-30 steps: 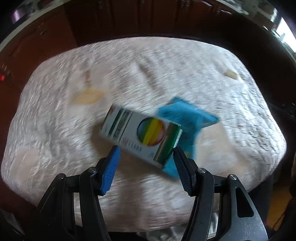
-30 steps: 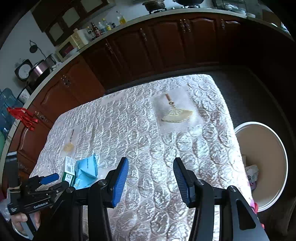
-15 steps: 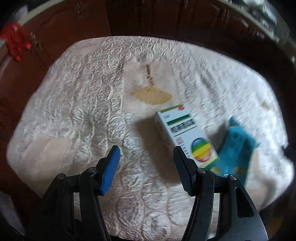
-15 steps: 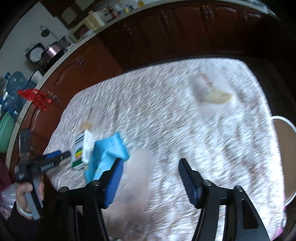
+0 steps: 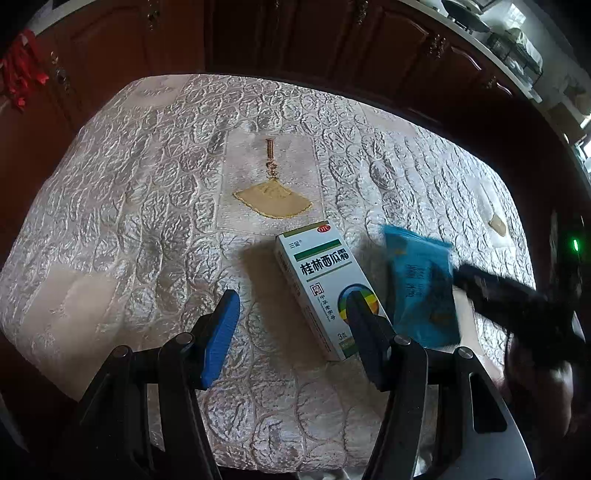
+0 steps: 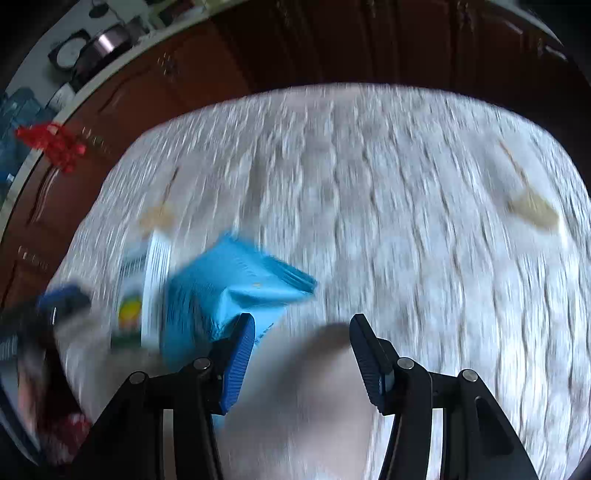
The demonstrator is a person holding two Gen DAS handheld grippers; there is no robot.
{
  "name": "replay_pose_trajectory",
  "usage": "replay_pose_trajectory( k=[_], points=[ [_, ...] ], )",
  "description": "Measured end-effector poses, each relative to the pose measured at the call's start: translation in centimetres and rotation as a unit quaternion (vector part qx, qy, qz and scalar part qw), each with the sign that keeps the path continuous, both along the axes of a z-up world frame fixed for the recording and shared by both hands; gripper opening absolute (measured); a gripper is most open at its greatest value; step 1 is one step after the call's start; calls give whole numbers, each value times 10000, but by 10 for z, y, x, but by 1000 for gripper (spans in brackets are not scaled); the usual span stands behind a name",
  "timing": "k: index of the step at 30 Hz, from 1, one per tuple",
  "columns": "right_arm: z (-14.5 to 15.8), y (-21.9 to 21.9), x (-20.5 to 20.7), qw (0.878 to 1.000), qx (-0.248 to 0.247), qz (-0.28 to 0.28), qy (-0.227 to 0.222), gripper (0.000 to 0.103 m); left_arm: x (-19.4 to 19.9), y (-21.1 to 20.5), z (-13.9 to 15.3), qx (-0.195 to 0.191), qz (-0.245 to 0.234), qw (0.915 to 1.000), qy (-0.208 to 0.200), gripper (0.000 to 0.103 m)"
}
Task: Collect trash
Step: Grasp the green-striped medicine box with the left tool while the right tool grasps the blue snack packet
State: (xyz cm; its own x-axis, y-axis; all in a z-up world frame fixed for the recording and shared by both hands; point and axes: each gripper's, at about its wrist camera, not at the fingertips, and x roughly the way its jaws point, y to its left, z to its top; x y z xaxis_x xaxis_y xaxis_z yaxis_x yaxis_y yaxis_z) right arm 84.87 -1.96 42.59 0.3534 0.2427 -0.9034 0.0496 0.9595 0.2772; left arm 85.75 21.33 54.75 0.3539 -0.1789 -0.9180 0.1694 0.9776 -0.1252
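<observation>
A white and green medicine box (image 5: 320,277) lies flat on the quilted table cover (image 5: 155,206). A crumpled blue wrapper (image 5: 419,284) lies right beside it. My left gripper (image 5: 291,325) is open and empty, low over the cover, with its right finger in front of the box's near end. My right gripper (image 6: 301,354) is open and empty; its left finger overlaps the blue wrapper (image 6: 229,291), with the box (image 6: 142,295) further left. The right wrist view is motion-blurred. The right gripper also shows blurred in the left wrist view (image 5: 517,310).
The cover bears embroidered gold fan motifs (image 5: 272,201), another at the right edge (image 5: 496,225). Dark wooden cabinets (image 5: 258,33) run behind the table. A red ornament (image 5: 22,74) hangs on a cabinet door at left.
The left gripper has swung left, so the box and wrapper now sit to its right. The right gripper has moved down and left toward the blue wrapper.
</observation>
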Motion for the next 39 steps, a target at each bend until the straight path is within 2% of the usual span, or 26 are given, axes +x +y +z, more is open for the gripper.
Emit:
replay_pose_trajectory(
  k=[4,6,8,12,16,21,22,24,27,30,34,37,39],
  points=[
    [11,-3,16,9995,-132,-196,-232,53,4,4,2,-136,68,9999,8,59],
    [23,-8,13,9989,-142,-288,-328,61,5,4,1,-180,87,9998,31,59],
    [29,-11,8,9990,30,-343,-298,65,7,4,-1,-191,116,9997,56,59],
    [30,10,2,9980,583,97,-215,75,7,8,-3,-192,158,9997,65,58],
    [17,40,10,9977,168,648,-45,76,7,17,-1,-197,218,9996,54,59],
    [1,64,25,9949,118,982,174,78,8,18,-4,-281,263,9992,139,59],
    [-2,62,26,9953,30,962,118,77,8,16,-5,-297,264,9991,152,59],
    [-9,59,30,9964,126,825,157,57,10,11,-8,-351,268,9988,197,59],
    [-12,48,26,9973,263,689,40,48,15,1,-14,-423,281,9984,254,59],
    [-2,29,18,9983,272,494,-133,46,23,-12,-24,-426,346,9979,341,59],
    [13,2,10,9988,321,235,-287,46,33,-27,-39,-178,612,9973,353,59],
    [17,-9,0,9986,362,157,-342,46,38,-33,-51,-252,662,9964,466,63],
    [15,-16,-6,9985,406,129,-335,46,38,-41,-54,-125,566,9972,470,63]
  ],
)
